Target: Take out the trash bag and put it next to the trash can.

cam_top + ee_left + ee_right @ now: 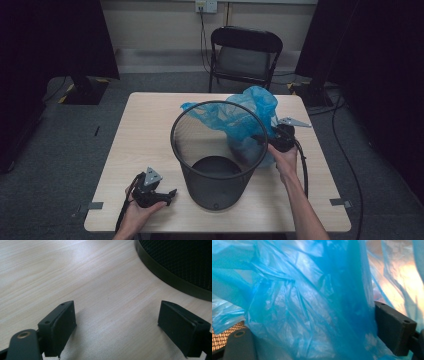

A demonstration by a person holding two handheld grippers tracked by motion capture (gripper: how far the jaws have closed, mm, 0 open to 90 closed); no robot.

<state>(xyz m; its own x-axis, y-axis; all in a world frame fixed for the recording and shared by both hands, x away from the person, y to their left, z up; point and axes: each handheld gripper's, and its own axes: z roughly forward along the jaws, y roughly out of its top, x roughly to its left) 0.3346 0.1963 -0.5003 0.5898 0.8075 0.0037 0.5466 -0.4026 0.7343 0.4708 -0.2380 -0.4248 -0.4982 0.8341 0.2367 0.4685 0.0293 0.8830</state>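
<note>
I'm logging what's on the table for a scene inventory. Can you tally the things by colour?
Black: 3 - mesh bin, left gripper, right gripper
Blue: 1 - plastic bag
Total: 4

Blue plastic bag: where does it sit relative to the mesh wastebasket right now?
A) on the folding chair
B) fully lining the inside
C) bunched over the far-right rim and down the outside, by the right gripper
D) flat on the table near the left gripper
C: in the high view the blue plastic bag is bunched over the far-right rim of the mesh wastebasket and hangs outside it, next to the right gripper.
</note>
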